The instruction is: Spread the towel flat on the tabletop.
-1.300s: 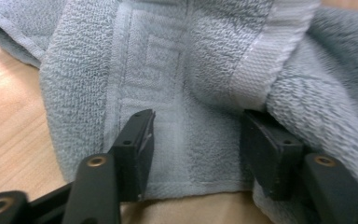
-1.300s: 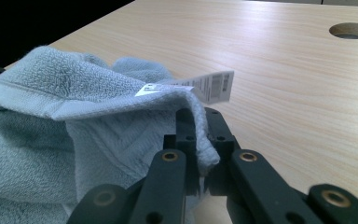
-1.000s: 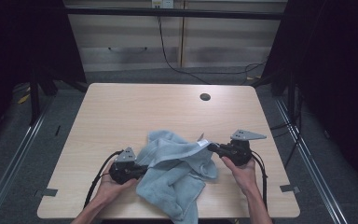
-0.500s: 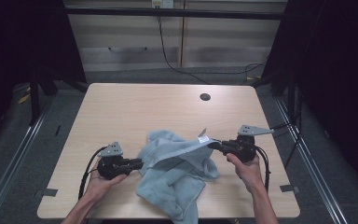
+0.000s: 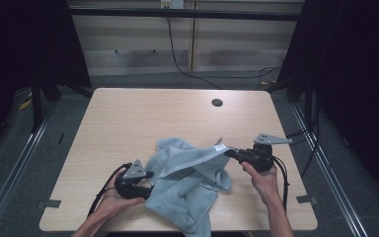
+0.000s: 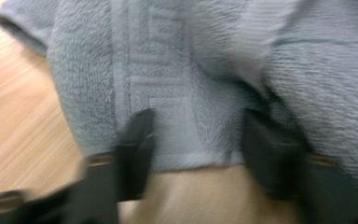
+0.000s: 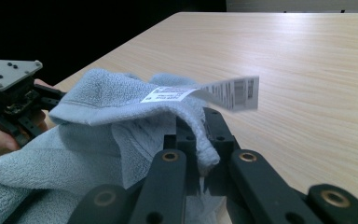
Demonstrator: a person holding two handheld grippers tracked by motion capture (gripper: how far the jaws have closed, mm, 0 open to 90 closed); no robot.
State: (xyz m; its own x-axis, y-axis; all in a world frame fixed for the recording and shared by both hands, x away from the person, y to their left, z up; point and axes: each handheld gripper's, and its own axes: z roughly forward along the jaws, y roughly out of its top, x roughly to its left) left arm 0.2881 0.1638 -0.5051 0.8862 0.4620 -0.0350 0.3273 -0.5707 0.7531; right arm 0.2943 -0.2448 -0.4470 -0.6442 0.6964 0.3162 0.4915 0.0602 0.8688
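Black right gripper (image 7: 200, 154): its jaws are pinched tight on a fold of the towel (image 5: 187, 190), close to the corner with the label (image 7: 235, 93); in the high view it sits at the table's right side (image 5: 237, 154), held up off the wood by the right hand (image 5: 261, 180).
Left gripper (image 6: 196, 140): jaws apart, and they have just been opening; the towel's woven border lies between them without either pad pressing on it (this view is blurred, so fine contact is hard to judge). In the high view it lies low at the towel's left edge (image 5: 145, 178), cradled by the left hand (image 5: 109, 200).
Towel: grey-blue terry, rumpled, lying on the near half of the table; one edge is lifted and stretched towards the right gripper, the rest heaped between the two grippers and hanging a little over the near edge.
Label: white, printed, sticking out stiffly from the gripped corner.
Table (image 5: 143, 113): pale wood grain, with a round cable hole (image 5: 217, 102) towards the far right corner, well apart from the towel.
Surroundings: dark curtains on both sides, cabinet fronts (image 5: 138, 39) beyond the far edge.
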